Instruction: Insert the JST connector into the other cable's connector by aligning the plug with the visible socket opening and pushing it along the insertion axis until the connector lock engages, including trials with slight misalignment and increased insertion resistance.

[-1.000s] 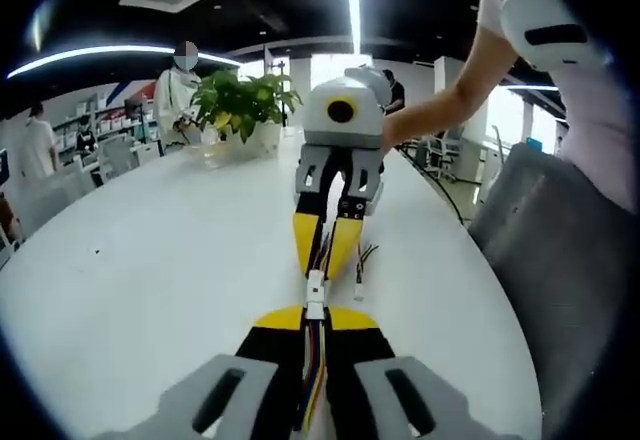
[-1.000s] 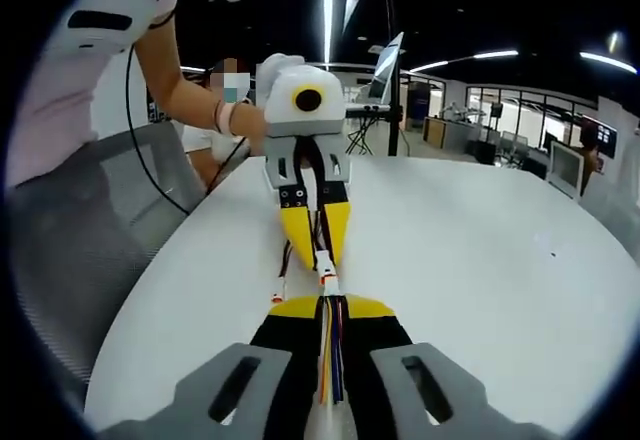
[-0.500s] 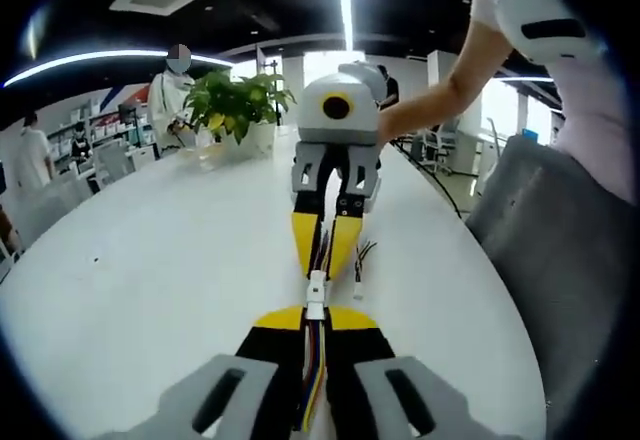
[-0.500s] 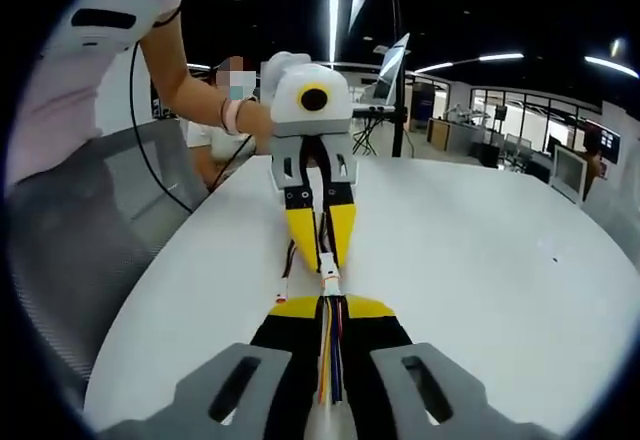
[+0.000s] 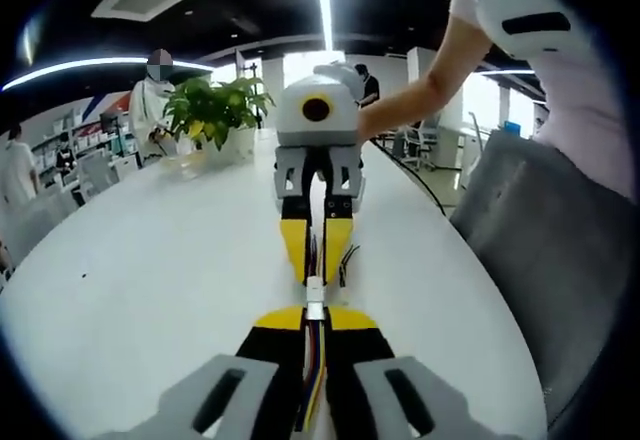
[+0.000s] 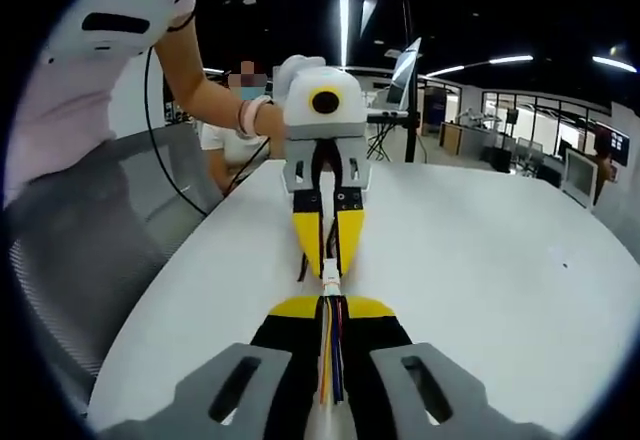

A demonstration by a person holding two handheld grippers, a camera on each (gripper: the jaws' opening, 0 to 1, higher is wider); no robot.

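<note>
Nose to nose, both grippers pinch their cables above the round white worktop (image 5: 150,260).

Closest in the left gripper view, the left gripper (image 5: 313,322) has its yellow-tipped jaws closed on a multicoloured wire bundle (image 5: 312,380); its small white JST connector (image 5: 315,292) sits at the jaw tips, meeting the right gripper (image 5: 315,260), likewise clamped on its own cable. Farther back stand a grey mesh chair (image 5: 540,260) and a leafy potted plant (image 5: 212,110).

Bright ceiling strip lights (image 5: 322,0), sharp centre, fisheye-warped edges.
</note>
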